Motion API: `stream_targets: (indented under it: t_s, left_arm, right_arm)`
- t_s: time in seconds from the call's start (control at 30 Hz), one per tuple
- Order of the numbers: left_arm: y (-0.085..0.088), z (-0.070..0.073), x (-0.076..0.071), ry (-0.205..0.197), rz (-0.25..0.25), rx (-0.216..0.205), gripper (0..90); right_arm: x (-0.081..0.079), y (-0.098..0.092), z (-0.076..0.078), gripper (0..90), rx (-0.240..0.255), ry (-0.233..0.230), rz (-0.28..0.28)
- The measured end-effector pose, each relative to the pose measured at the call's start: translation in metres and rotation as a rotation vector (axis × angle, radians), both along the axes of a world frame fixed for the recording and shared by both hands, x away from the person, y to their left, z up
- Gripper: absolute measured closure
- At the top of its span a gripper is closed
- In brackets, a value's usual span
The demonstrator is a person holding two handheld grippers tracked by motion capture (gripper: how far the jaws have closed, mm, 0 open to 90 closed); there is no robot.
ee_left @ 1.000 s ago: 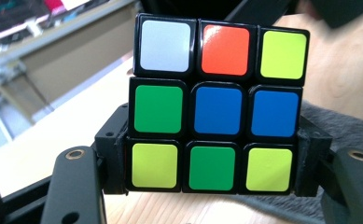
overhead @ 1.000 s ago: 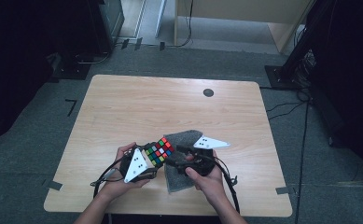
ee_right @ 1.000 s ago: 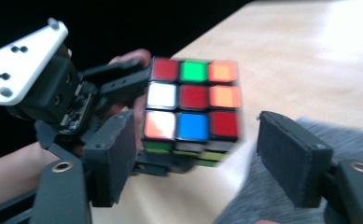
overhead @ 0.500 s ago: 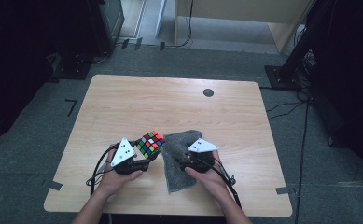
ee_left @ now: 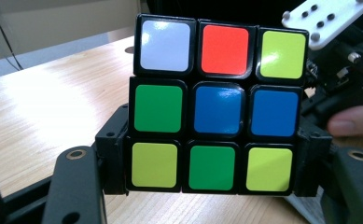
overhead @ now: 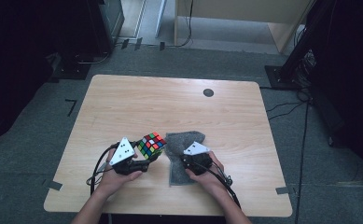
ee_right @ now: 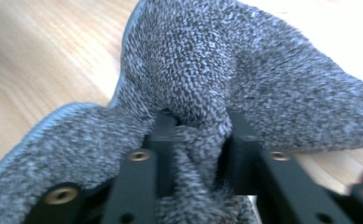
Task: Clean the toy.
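One nubbly grey cloth (ee_right: pixel 244 74), bunched

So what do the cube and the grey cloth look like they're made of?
The cube looks like hard black plastic with glossy coloured stickers; a highlight glints on its blue middle square. The cloth looks like soft, fuzzy knit or terry fabric, speckled grey, with a stitched edge; it bunches in a fold between the right gripper fingers. Exact fibre is unclear.

A lab or studio: one bare wooden surface (overhead: pixel 179 107) on grey carpet (overhead: pixel 44 126), tape marks (overhead: pixel 70 106) beside its left edge, cables (overhead: pixel 305 140) and dark stands (overhead: pixel 300 51) past its right corners.
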State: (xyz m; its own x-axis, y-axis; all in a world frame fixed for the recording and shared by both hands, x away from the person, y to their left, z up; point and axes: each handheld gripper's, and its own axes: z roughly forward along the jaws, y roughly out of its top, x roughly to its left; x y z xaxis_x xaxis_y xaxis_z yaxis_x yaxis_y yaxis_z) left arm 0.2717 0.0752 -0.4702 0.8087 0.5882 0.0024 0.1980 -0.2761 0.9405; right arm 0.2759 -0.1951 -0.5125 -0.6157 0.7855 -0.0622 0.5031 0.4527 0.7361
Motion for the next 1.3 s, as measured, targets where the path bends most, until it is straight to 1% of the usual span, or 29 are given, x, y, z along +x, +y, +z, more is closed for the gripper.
stream_targets:
  t_s: [0.07,0.13,0.23,0.27,0.3,0.37,0.43,0.53,0.57,0.6,0.63,0.67,0.7,0.73,0.77,0.8,0.83,0.87,0.93,0.97,1.0,1.07,1.13,1.17,1.2,1.27,1.3]
  left_arm:
    - [0.000,0.000,0.000,0.000,0.000,0.004,33.2]
    - [-0.001,-0.001,0.000,0.003,0.001,0.012,33.2]
    - [-0.003,-0.003,0.000,0.008,-0.003,0.035,33.2]
    - [-0.004,-0.004,0.001,0.013,-0.006,0.047,33.2]
    - [-0.006,-0.005,0.000,0.014,-0.010,0.058,33.2]
    - [-0.010,-0.007,-0.001,0.017,-0.023,0.078,33.2]
    - [-0.014,-0.009,-0.003,0.015,-0.043,0.094,33.2]
    - [-0.021,-0.010,-0.006,0.015,-0.079,0.107,33.3]
    - [-0.023,-0.010,-0.008,0.012,-0.086,0.114,33.3]
    - [-0.025,-0.010,-0.009,0.010,-0.093,0.119,33.2]
    - [-0.026,-0.010,-0.010,0.012,-0.098,0.120,33.3]
    - [-0.027,-0.009,-0.011,0.009,-0.102,0.119,33.2]
    - [-0.028,-0.008,-0.012,0.006,-0.103,0.127,33.3]
    - [-0.029,-0.008,-0.013,-0.003,-0.096,0.145,33.3]
    - [-0.029,-0.009,-0.014,-0.014,-0.107,0.147,33.4]
    - [-0.028,-0.008,-0.015,-0.019,-0.133,0.130,33.4]
    - [-0.028,-0.006,-0.016,-0.021,-0.148,0.117,33.4]
    - [-0.029,-0.003,-0.017,-0.025,-0.144,0.120,33.4]
    - [-0.032,0.000,-0.017,-0.022,-0.128,0.140,33.4]
    - [-0.034,0.000,-0.016,-0.016,-0.116,0.160,33.4]
    - [-0.036,-0.002,-0.016,-0.011,-0.104,0.189,33.4]
    - [-0.038,-0.004,-0.015,0.009,-0.083,0.234,33.4]
    - [-0.039,-0.005,-0.015,0.013,-0.067,0.268,33.5]
    - [-0.040,-0.005,-0.015,0.015,-0.064,0.281,33.4]
    - [-0.040,-0.005,-0.015,0.015,-0.063,0.292,33.5]
    - [-0.041,-0.004,-0.016,0.019,-0.064,0.296,33.5]
    - [-0.041,-0.003,-0.016,0.022,-0.064,0.295,33.5]
  right_arm:
    - [-0.002,-0.003,0.002,77.0,0.019,-0.015,-0.013]
    - [-0.004,-0.005,0.008,78.1,0.051,-0.038,-0.027]
    - [-0.009,-0.010,0.023,78.8,0.128,-0.092,-0.042]
    - [-0.011,-0.012,0.027,78.8,0.157,-0.103,-0.047]
    - [-0.014,-0.015,0.036,78.8,0.207,-0.131,-0.043]
    - [-0.021,-0.018,0.050,78.7,0.294,-0.167,-0.020]
    - [-0.028,-0.019,0.064,78.6,0.367,-0.197,0.023]
    - [-0.038,-0.012,0.078,78.5,0.428,-0.216,0.098]
    - [-0.041,-0.008,0.081,78.4,0.437,-0.220,0.122]
    - [-0.044,-0.004,0.082,78.2,0.432,-0.220,0.140]
    - [-0.046,0.001,0.083,78.1,0.413,-0.218,0.156]
    - [-0.048,0.006,0.082,77.9,0.376,-0.217,0.164]
    - [-0.049,0.011,0.080,77.6,0.328,-0.226,0.163]
    - [-0.049,0.015,0.078,77.4,0.289,-0.241,0.152]
    - [-0.049,0.016,0.076,77.1,0.273,-0.246,0.142]
    - [-0.048,0.015,0.076,76.9,0.266,-0.240,0.127]
    - [-0.046,0.013,0.076,76.8,0.256,-0.238,0.105]
    - [-0.045,0.010,0.076,76.9,0.245,-0.241,0.080]
    - [-0.044,0.006,0.077,76.9,0.215,-0.254,0.050]
    - [-0.045,0.008,0.078,76.9,0.200,-0.269,0.056]
    - [-0.048,0.011,0.078,76.8,0.178,-0.283,0.069]
    - [-0.055,0.023,0.078,76.7,0.098,-0.324,0.112]
    - [-0.062,0.036,0.077,76.8,0.026,-0.355,0.145]
    - [-0.065,0.041,0.076,76.8,-0.015,-0.375,0.142]
    - [-0.064,0.042,0.075,76.8,-0.028,-0.376,0.141]
    - [-0.063,0.039,0.076,76.9,-0.006,-0.347,0.148]
    - [-0.063,0.038,0.076,76.9,0.000,-0.343,0.152]
